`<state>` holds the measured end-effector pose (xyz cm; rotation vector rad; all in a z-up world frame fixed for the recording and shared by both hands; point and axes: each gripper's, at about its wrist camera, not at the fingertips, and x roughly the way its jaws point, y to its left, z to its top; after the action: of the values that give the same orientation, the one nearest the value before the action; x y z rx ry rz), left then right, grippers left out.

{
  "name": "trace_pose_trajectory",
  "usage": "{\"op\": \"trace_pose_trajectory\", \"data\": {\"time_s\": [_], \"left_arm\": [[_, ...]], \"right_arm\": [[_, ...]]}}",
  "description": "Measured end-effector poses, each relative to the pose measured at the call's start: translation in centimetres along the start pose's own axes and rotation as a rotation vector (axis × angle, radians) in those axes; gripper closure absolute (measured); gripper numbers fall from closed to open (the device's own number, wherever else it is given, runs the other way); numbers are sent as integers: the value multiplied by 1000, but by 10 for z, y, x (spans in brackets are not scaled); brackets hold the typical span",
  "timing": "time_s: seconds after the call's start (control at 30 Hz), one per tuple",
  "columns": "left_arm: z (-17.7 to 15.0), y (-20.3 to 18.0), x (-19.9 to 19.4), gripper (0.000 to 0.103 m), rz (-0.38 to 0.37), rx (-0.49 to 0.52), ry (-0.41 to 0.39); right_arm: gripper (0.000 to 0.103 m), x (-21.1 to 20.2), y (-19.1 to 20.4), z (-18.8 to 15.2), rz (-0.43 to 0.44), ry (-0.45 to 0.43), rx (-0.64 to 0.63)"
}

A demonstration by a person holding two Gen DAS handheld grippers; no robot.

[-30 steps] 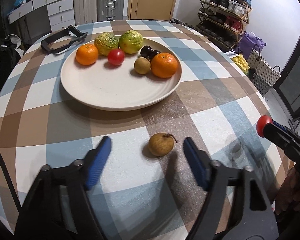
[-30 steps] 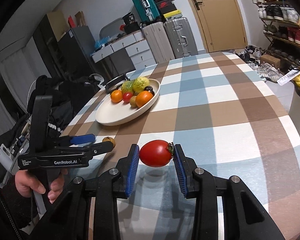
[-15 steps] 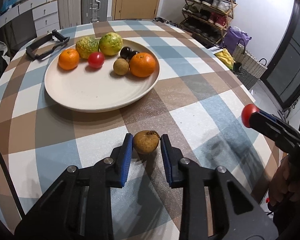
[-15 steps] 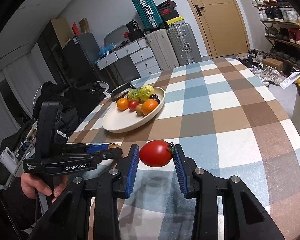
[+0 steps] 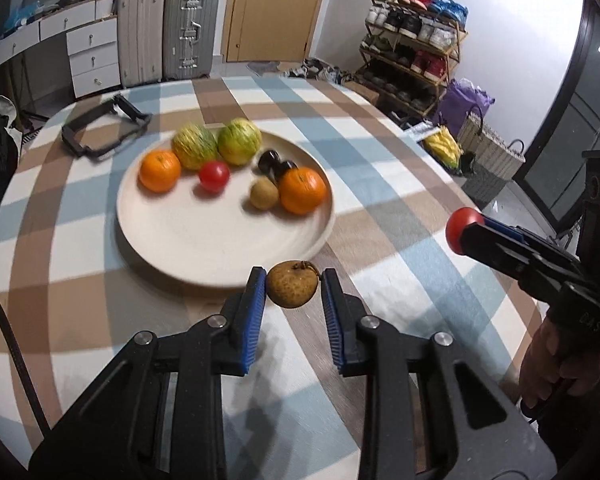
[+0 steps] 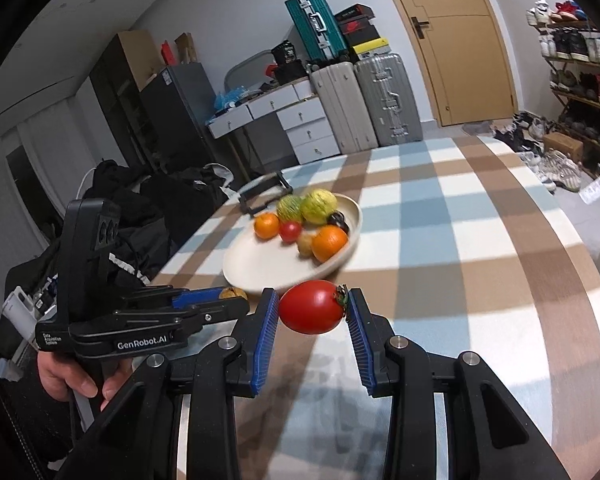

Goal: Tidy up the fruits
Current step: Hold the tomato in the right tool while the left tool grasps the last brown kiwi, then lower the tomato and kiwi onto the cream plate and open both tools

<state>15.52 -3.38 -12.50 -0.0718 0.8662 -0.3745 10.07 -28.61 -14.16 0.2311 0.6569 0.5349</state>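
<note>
My left gripper (image 5: 293, 289) is shut on a small brown fruit (image 5: 293, 289) and holds it above the table, just short of the cream plate (image 5: 220, 240). The plate carries two oranges, two green-yellow citrus, a red tomato (image 5: 214, 176), a small brown fruit and dark plums. My right gripper (image 6: 313, 307) is shut on a red tomato (image 6: 312, 306) and holds it in the air near the plate's (image 6: 260, 260) near rim. The right gripper with its tomato shows at the right in the left wrist view (image 5: 460, 230). The left gripper shows at the left in the right wrist view (image 6: 236, 298).
A round table with a checked blue, brown and white cloth (image 5: 380, 184) holds the plate. A black frame-like holder (image 5: 104, 130) lies behind the plate at the far left. Suitcases, drawers and a shoe rack stand around the room.
My left gripper closed on the brown fruit, lifted it off the table and moved toward the plate. My right gripper rose and moved nearer the plate with its tomato.
</note>
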Motion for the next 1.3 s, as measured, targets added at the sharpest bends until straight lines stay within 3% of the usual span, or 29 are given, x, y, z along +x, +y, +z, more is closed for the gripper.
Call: {"op": "trace_pose_trajectory", "data": {"time_s": [0.33,0.57,0.87,1.3], "left_arm": [[60,64,-10,78,77,-51,-91],[86,84,12,78,55,-69,-83],[73,89,59,78,33,-78,-5],[67,95,86,78,24,-77,36]], "right_arm": [[67,36,10,52,29,-7,-30],[67,70,9,90,41,11,-46],[67,130,9,112,55,83,-65],[67,184,2,97,41,201,-72]]}}
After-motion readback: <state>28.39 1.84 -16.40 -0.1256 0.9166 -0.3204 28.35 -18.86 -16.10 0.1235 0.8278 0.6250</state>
